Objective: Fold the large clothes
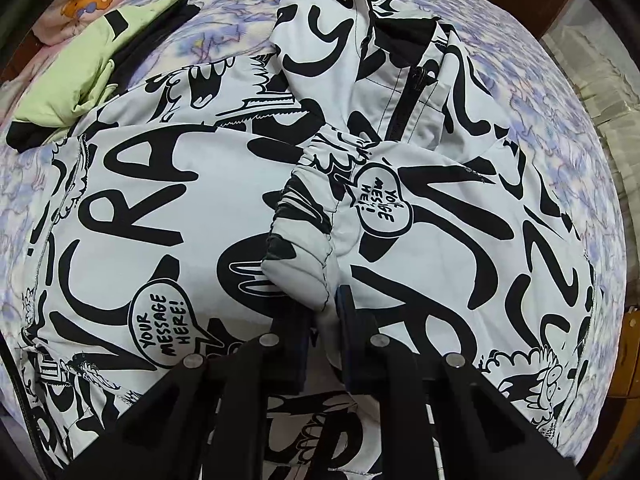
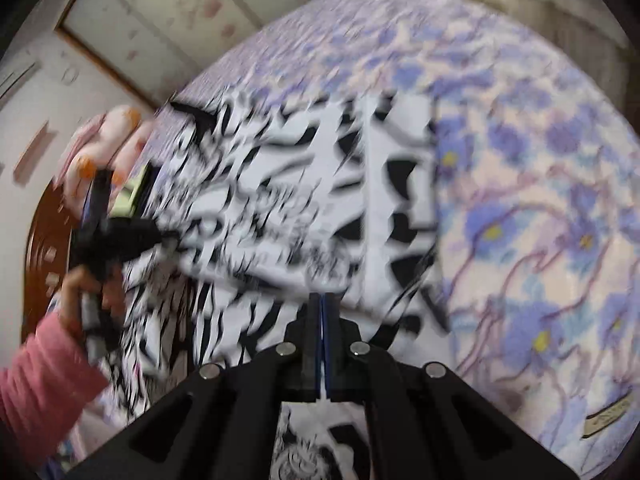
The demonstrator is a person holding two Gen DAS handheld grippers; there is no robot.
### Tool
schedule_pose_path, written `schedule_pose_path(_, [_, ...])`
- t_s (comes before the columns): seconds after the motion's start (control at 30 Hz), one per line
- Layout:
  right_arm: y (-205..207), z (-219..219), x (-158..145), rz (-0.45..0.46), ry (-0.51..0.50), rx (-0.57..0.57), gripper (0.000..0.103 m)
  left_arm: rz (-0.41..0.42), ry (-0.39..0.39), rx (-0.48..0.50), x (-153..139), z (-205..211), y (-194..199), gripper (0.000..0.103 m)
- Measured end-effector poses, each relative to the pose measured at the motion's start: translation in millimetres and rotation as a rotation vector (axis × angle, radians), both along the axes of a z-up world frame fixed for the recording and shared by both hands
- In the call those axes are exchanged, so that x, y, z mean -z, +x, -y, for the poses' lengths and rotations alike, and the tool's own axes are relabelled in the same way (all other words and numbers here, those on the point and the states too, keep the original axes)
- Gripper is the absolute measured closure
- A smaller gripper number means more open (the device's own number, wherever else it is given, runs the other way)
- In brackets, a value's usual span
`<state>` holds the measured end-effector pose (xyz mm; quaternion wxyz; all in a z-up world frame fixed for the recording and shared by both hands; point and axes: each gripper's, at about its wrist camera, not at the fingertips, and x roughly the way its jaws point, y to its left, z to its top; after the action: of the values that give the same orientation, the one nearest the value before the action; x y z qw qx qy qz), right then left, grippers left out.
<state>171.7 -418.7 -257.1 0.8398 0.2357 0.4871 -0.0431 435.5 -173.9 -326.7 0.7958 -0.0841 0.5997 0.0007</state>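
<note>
Left gripper (image 1: 323, 312) jaws pinch the jacket's (image 1: 160, 200) sleeve cuff (image 1: 304, 248).

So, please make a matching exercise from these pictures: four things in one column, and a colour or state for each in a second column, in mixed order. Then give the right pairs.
Things:
1. jacket
2. bedspread
3. green garment
4. left gripper

Colour or state:
A. pale green with black parts
B. shut on a gathered cuff
C. white with black letters and drawings
D. blue and purple flowers

Right pairs: 1-C, 2-D, 3-A, 4-B
</note>
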Motion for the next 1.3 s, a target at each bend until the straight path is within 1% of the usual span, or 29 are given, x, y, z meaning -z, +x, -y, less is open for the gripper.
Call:
schedule_pose_path(0.07, [9.8,6.9,10.5,-0.050,-0.034,0.037,0.103,-0.002,-0.002,0.003,-1.7,-4.1,-3.2,0.092])
schedule_pose_path(0.17, [26.8,7.6,38.5,-0.160,-0.042,0.031,0.103,-0.011,-0.001,0.001,-1.6,-4.7,-2.1,0.092])
schedule_pose_path(0.23, [31.0,6.4,52.3,-0.211,-0.054,0.029,0.103,-0.019,0.007,0.011,-1.1,-5.1,-2.9,0.092])
schedule_pose_path(0.3, [34.2,7.7,60.9,-0.233,-0.047,0.050,0.103,-0.019,0.015,0.021,0.5,-7.4,-4.6,0.092])
schedule_pose_path(0.37, [38.5,8.3,71.5,-0.251,-0.037,0.070,0.103,-0.021,0.001,0.020,3.0,-10.3,-5.0,0.092])
schedule_pose_path(0.53, [51.9,14.7,86.2,-0.279,-0.006,0.111,0.103,-0.007,-0.064,-0.004,3.1,-21.6,-5.5,0.090])
schedule_pose_path(0.63, [56.0,13.9,86.7,-0.284,-0.015,0.117,0.103,-0.018,-0.092,-0.003,7.9,-27.5,-3.3,0.090])
schedule_pose_path(0.7, [55.7,13.2,86.2,-0.271,-0.030,0.112,0.103,-0.009,-0.099,-0.002,8.5,-28.6,-1.3,0.090])
schedule_pose_path(0.77, [55.0,13.6,86.3,-0.258,-0.025,0.114,0.103,0.003,-0.078,0.017,9.3,-25.1,1.8,0.090])
schedule_pose_path(0.83, [55.9,13.8,86.3,-0.255,-0.012,0.118,0.103,-0.009,-0.043,0.029,10.6,-20.3,3.8,0.088])
schedule_pose_path(0.87, [55.4,12.6,86.5,-0.254,-0.010,0.119,0.103,-0.011,-0.023,0.033,9.2,-16.4,3.1,0.084])
schedule_pose_path(0.9, [53.7,13.0,86.2,-0.251,-0.008,0.120,0.103,-0.006,0.015,0.033,5.2,-14.3,0.5,0.080])
schedule_pose_path(0.93, [49.6,13.0,85.3,-0.248,-0.008,0.120,0.103,-0.004,0.047,0.029,1.9,-11.9,-1.1,0.068])
schedule_pose_path(0.97, [49.4,12.5,85.2,-0.245,-0.007,0.118,0.103,0.000,0.090,0.029,-3.1,-10.7,-4.9,0.063])
schedule_pose_path(1.07, [47.1,16.1,84.6,-0.247,0.001,0.117,0.103,0.010,0.128,0.060,-18.9,-5.2,-16.6,0.062])
schedule_pose_path(1.1, [47.1,17.0,84.4,-0.247,0.004,0.116,0.103,0.015,0.133,0.077,-25.9,-0.7,-21.8,0.061])
schedule_pose_path(1.17, [47.8,17.7,83.3,-0.247,0.003,0.108,0.103,0.033,0.119,0.123,-38.8,10.4,-34.2,0.055])
schedule_pose_path(1.27, [48.3,13.4,80.6,-0.243,-0.013,0.086,0.103,0.046,0.028,0.243,-51.6,39.2,-52.9,0.055])
schedule_pose_path(1.3, [48.4,12.7,80.1,-0.242,-0.014,0.081,0.103,0.038,-0.020,0.311,-53.1,57.0,-58.2,0.055])
